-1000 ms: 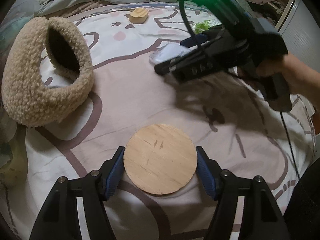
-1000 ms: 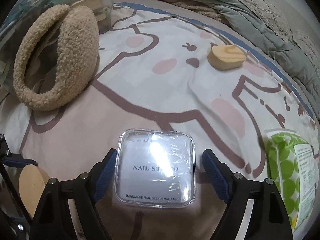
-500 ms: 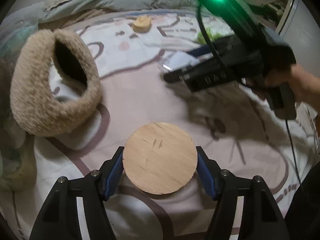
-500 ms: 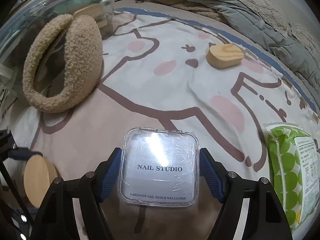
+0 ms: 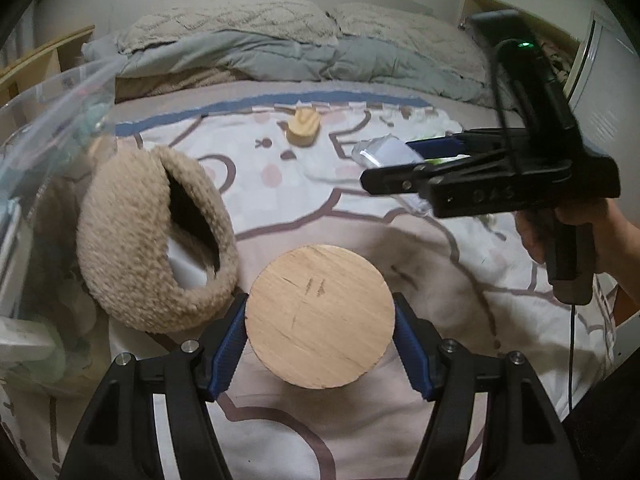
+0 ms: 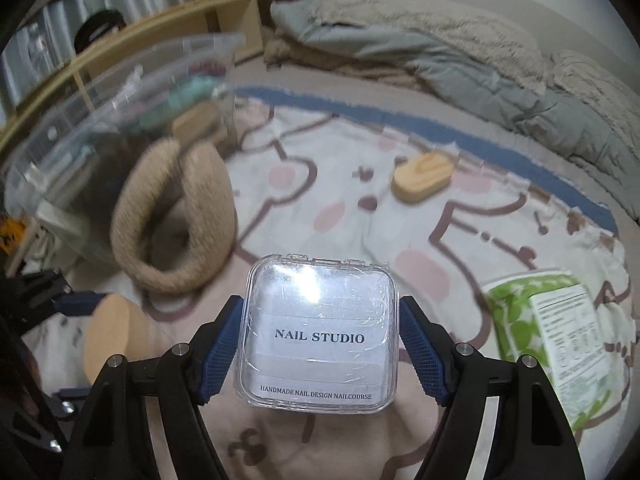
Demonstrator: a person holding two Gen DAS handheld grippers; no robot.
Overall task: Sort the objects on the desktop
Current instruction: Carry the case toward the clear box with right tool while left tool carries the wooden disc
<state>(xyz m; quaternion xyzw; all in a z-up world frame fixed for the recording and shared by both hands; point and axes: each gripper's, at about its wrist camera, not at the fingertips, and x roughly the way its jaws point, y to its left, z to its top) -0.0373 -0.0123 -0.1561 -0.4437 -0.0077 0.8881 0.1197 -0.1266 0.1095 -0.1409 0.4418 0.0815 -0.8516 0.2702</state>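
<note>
My left gripper (image 5: 319,342) is shut on a round wooden disc (image 5: 318,316), held above the patterned bedspread (image 5: 280,168); its blue pads press the disc's two sides. A clear square nail box (image 6: 318,334) labelled NAIL STUDIO sits between the blue pads of my right gripper (image 6: 320,348), which is shut on it and lifted off the bed. In the left wrist view the right gripper (image 5: 400,168) shows at upper right with the nail box (image 5: 384,152) in its fingers and a hand on its grip. The right wrist view shows the wooden disc (image 6: 108,336) low at left.
A fuzzy beige pouch (image 5: 156,236) lies open at left, beside a clear plastic bin (image 6: 120,120) with items inside. A small wooden block (image 6: 424,176) rests farther back. A green-dotted packet (image 6: 548,332) lies at right. A grey quilt (image 5: 280,56) and pillows are bunched at the back.
Both grippers have risen off the bedspread, carrying the disc and the nail box, and tilted up, bringing the quilt and clear bin into view.
</note>
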